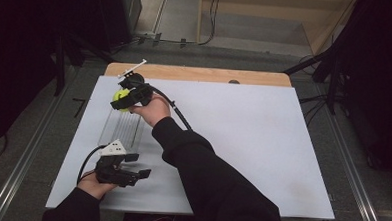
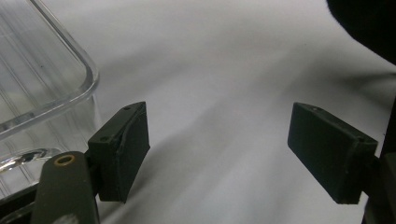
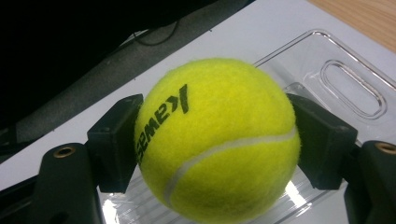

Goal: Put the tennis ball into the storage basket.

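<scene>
High view: right gripper point(image 1: 125, 100) pinches the tennis ball point(image 1: 119, 96) over the far end of the clear tray point(image 1: 123, 127) on the desk point(image 1: 243, 132); tray runs toward the left gripper point(image 1: 140, 170).

Left gripper view: jaws spread, empty.

Right gripper view: tray directly beneath ball.

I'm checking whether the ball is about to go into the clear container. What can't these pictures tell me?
- High view: most of the tennis ball is covered by the right gripper.
- Right gripper view: the ball hides the clear container beneath it, so their gap can't be judged.
- Left gripper view: the container is cut off by the frame edge; the left gripper stands open.
</scene>
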`<action>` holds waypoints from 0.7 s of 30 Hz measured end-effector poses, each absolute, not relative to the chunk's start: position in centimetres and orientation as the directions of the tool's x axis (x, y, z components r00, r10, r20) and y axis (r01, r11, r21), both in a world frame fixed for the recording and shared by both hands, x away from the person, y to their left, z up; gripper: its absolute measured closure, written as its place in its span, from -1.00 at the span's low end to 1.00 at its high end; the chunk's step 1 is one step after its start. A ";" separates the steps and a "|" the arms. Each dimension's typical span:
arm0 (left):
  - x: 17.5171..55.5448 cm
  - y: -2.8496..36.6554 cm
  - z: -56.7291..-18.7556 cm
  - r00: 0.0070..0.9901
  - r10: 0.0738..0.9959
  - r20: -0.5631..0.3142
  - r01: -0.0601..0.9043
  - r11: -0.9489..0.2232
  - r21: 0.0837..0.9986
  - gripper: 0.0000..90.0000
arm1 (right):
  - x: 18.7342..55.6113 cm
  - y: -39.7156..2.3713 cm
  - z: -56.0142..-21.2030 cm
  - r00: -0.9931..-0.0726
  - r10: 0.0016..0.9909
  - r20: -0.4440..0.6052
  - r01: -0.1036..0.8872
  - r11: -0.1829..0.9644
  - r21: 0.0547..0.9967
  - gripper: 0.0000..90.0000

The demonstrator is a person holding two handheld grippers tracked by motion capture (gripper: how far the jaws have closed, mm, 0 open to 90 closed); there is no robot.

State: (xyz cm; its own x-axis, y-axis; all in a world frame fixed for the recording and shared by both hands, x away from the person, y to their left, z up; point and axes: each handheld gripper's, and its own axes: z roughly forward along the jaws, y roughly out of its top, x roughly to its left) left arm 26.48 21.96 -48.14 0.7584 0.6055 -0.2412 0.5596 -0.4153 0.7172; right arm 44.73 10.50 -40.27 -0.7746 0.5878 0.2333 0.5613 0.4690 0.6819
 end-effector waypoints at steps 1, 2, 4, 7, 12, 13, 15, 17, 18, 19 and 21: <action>26.5 22.0 -48.1 0.759 0.605 -0.241 0.559 -0.415 0.717 -0.53 | 44.7 10.6 -40.4 -0.773 0.590 0.231 0.563 0.473 0.678 -0.48; 26.5 22.0 -48.1 0.758 0.605 -0.242 0.560 -0.415 0.717 -0.53 | 44.8 10.6 -40.6 -0.776 0.588 0.229 0.560 0.476 0.678 -0.48; 26.5 22.0 -48.1 0.760 0.604 -0.241 0.559 -0.417 0.717 -0.53 | 44.9 10.7 -40.9 -0.771 0.591 0.238 0.571 0.474 0.671 -0.48; 26.5 22.0 -48.1 0.760 0.604 -0.239 0.557 -0.418 0.717 -0.53 | 44.9 10.9 -41.3 -0.770 0.593 0.235 0.572 0.480 0.665 -0.48; 26.5 22.0 -48.1 0.760 0.603 -0.242 0.559 -0.416 0.717 -0.53 | 44.6 11.4 -42.3 -0.767 0.596 0.238 0.580 0.483 0.656 -0.48; 26.5 22.0 -48.1 0.760 0.604 -0.240 0.559 -0.418 0.716 -0.53 | 44.6 11.3 -42.5 -0.769 0.594 0.236 0.577 0.487 0.656 -0.48; 26.5 22.0 -48.2 0.760 0.604 -0.240 0.560 -0.420 0.714 -0.53 | 44.4 11.4 -42.9 -0.767 0.596 0.238 0.580 0.486 0.654 -0.48; 26.5 22.0 -48.2 0.760 0.604 -0.241 0.560 -0.421 0.714 -0.53 | 44.4 11.4 -43.3 -0.764 0.600 0.240 0.584 0.483 0.652 -0.48; 26.5 22.0 -48.2 0.760 0.604 -0.242 0.560 -0.419 0.715 -0.53 | 44.4 11.4 -43.4 -0.763 0.601 0.237 0.585 0.487 0.649 -0.48; 26.5 21.9 -48.1 0.760 0.602 -0.243 0.560 -0.419 0.714 -0.53 | 44.3 11.4 -43.6 -0.760 0.606 0.235 0.588 0.488 0.645 -0.48; 26.5 21.9 -48.1 0.761 0.601 -0.244 0.560 -0.418 0.715 -0.53 | 44.3 11.4 -43.8 -0.760 0.607 0.230 0.587 0.490 0.644 -0.49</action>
